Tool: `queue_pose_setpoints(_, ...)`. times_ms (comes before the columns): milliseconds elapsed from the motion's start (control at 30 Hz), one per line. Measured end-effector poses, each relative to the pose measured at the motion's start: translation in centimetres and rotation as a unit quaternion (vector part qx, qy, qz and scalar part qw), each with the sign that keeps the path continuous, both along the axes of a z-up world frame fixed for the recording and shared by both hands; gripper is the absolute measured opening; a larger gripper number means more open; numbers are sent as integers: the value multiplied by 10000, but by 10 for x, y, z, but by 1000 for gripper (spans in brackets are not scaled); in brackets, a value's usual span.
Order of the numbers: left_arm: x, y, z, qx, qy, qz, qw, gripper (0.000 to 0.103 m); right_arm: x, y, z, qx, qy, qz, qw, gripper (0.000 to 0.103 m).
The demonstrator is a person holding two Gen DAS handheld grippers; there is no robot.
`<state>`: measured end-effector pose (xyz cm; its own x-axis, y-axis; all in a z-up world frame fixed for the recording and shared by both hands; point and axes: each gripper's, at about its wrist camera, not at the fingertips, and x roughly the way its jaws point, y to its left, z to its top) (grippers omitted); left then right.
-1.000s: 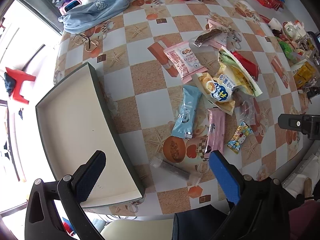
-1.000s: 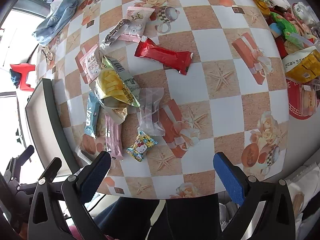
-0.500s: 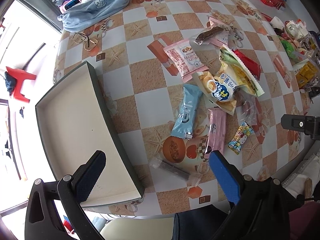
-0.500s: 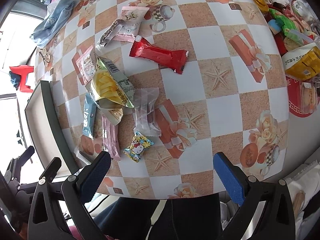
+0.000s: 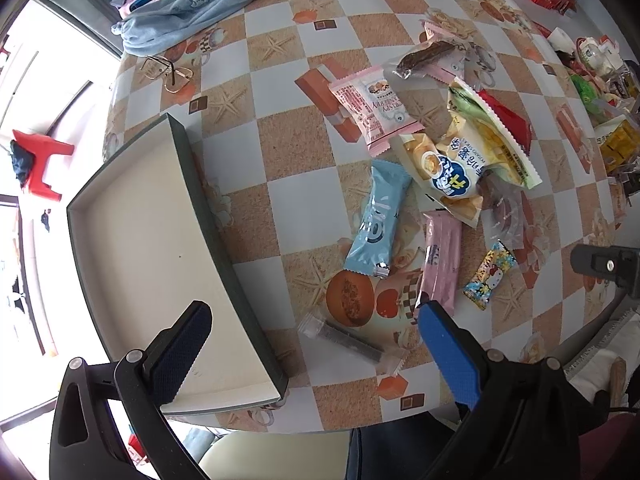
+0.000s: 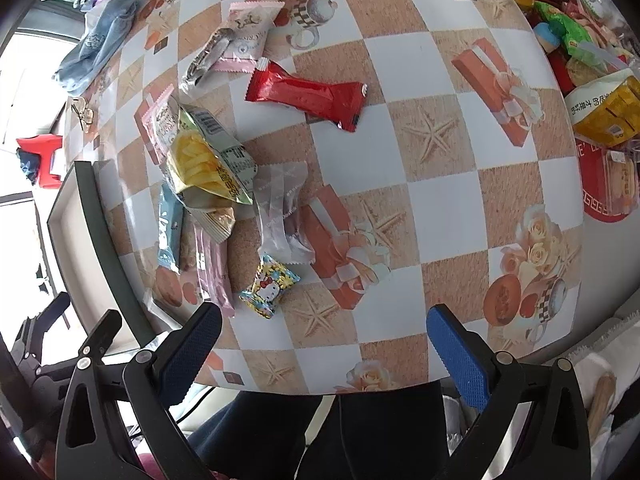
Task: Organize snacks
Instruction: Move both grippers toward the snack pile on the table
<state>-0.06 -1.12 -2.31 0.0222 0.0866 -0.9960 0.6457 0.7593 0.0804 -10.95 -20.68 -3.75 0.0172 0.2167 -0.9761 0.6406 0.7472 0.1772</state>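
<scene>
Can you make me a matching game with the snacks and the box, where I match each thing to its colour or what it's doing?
Things:
1. long snack bar
2. small cartoon candy
3. box
4. left claw

Matches:
A. open, holding nothing
B. red
C. nothing inside, dark green rim
D. yellow and blue with a white cat

Right pairs: 1-B, 2-D, 3-C, 4-A
</scene>
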Motion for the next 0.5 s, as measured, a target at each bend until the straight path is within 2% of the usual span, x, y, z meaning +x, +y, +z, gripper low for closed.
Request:
queue_pose_setpoints(233,0,-7,-8,-22,20,33,10000,103,-7,-3,-11,55,36,-87,9999,103)
queue_pose_setpoints(500,15,-19,-30,-84,67,10,9999,103,-2,0,-25,110,214,113,9996,103)
